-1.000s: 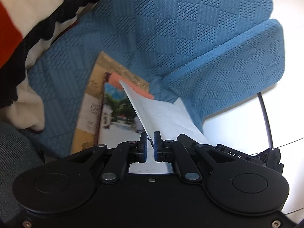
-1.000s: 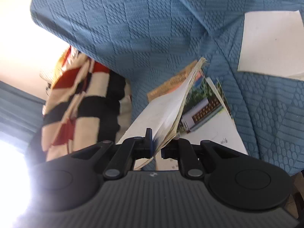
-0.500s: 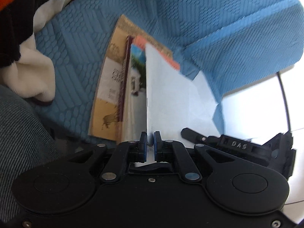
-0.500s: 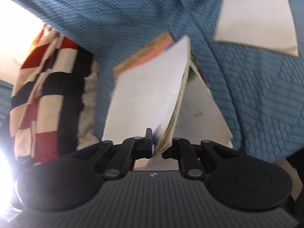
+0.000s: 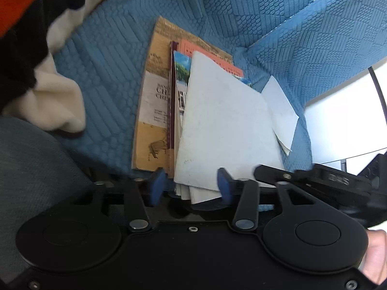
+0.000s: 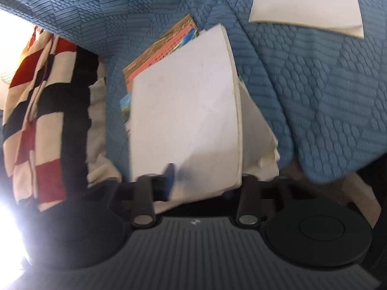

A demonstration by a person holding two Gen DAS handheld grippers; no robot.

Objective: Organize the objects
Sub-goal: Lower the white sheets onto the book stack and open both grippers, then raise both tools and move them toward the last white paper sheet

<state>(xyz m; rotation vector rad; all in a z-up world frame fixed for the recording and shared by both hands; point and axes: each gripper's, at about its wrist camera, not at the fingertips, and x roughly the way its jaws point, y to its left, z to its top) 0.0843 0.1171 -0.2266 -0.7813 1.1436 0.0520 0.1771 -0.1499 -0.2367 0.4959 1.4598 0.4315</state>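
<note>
A white-covered booklet (image 5: 225, 130) is seen lying atop a stack of books on a blue quilted sofa cover (image 5: 116, 72), its near edge resting between the parted jaws of the left gripper (image 5: 189, 183), whose blue pads (image 5: 156, 183) stand clear of the paper on either side. The jaws of that gripper have just been opening, with the booklet's lower corner between them but no longer pinched. Beneath the booklet a tan-covered book (image 5: 154, 101), a glossy cover with a blue-sky photograph (image 5: 182, 68) and an orange cover (image 5: 205, 50) are fanned out toward the sofa's back. In the right wrist view the same booklet (image 6: 186, 111) is shown from the other side, its pages sagging between the spread jaws of the right gripper (image 6: 205, 181), which have likewise just been opening; only the left blue pad (image 6: 170, 176) can be made out, the other being hidden by the paper. A loose white sheet (image 6: 304, 2) is seen lying apart on the seat cushion, and a striped red, black and cream blanket (image 6: 46, 111) is draped at the left. A fingertip (image 5: 376, 253) is visible at the left gripper's body.
</note>
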